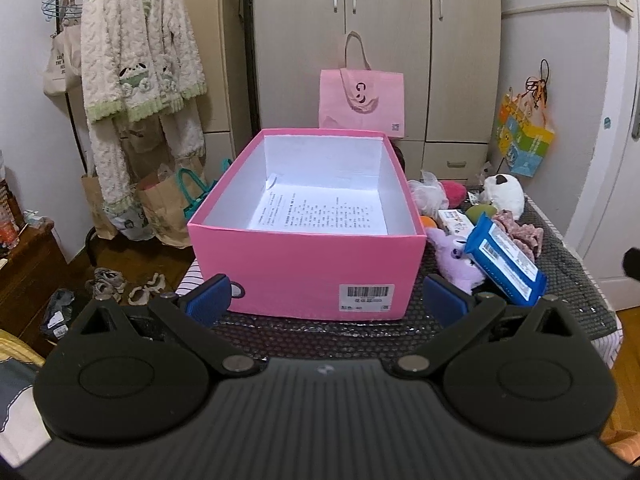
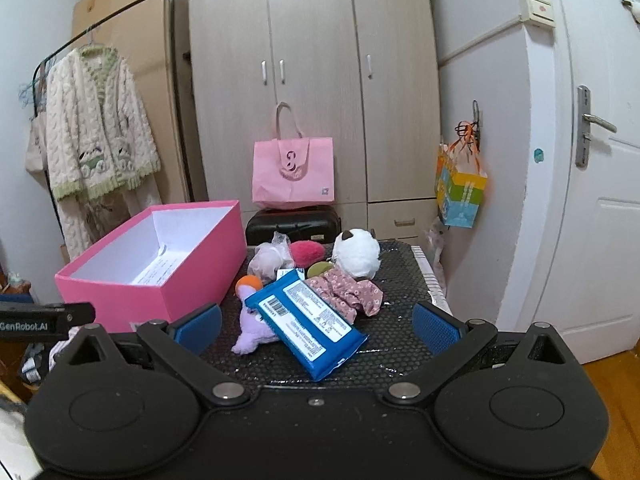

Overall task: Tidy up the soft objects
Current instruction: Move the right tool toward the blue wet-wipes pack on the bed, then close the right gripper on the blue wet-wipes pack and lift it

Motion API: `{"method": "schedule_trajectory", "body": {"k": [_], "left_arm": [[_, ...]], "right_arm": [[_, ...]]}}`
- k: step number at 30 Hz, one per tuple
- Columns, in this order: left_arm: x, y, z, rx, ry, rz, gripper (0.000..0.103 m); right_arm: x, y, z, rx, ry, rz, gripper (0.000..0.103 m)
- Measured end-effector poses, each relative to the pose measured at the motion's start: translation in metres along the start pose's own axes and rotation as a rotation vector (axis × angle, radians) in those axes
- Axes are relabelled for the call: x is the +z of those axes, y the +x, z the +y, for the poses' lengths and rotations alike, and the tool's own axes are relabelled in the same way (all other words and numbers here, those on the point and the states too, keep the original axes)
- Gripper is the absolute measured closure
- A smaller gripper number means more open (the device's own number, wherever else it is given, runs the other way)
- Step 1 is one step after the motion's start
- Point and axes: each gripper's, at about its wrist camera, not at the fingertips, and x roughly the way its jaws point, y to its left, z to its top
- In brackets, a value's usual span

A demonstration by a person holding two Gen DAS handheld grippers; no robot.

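One pink box [image 1: 308, 268], lidless, white-lined, paper inside.

Pink box [image 1: 304, 268]: open-topped, interior clear save paper sheet [image 1: 320, 212]. Tabletop [image 2: 400, 344] right side: crowded by blue packet [image 2: 308, 320], plush toys.

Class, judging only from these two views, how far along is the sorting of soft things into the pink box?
Done: nothing; the pink box holds only a printed sheet. In hand: nothing; the left gripper and right gripper are open. Left: purple plush, white plush, floral cloth and the rest of the pile.
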Motion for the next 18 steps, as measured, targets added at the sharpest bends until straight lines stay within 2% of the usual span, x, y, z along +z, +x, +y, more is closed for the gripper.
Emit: {"method": "schedule_trajectory", "body": {"k": [4, 6, 9, 15, 18], "left_arm": [[0.001, 0.002, 0.002, 0.012, 0.002, 0.002, 0.0], [0.001, 0.004, 0.001, 0.016, 0.006, 0.005, 0.0], [0.002, 0.007, -0.003, 0.028, 0.025, 0.013, 0.0], [0.005, 0.009, -0.01, 0.011, 0.046, 0.021, 0.0], [0.009, 0.012, -0.018, -0.019, 0.082, 0.021, 0.0]], "right_arm": [[0.001, -0.002, -0.008, -0.001, 0.008, -0.019, 0.0], [0.003, -0.002, -0.01, 0.031, 0.002, -0.016, 0.0], [0.009, 0.0, -0.003, 0.114, -0.084, 0.022, 0.0], [0.013, 0.013, 0.004, 0.146, -0.2, 0.086, 0.0], [0.016, 0.019, -0.009, 0.251, -0.157, 0.118, 0.0]]}}
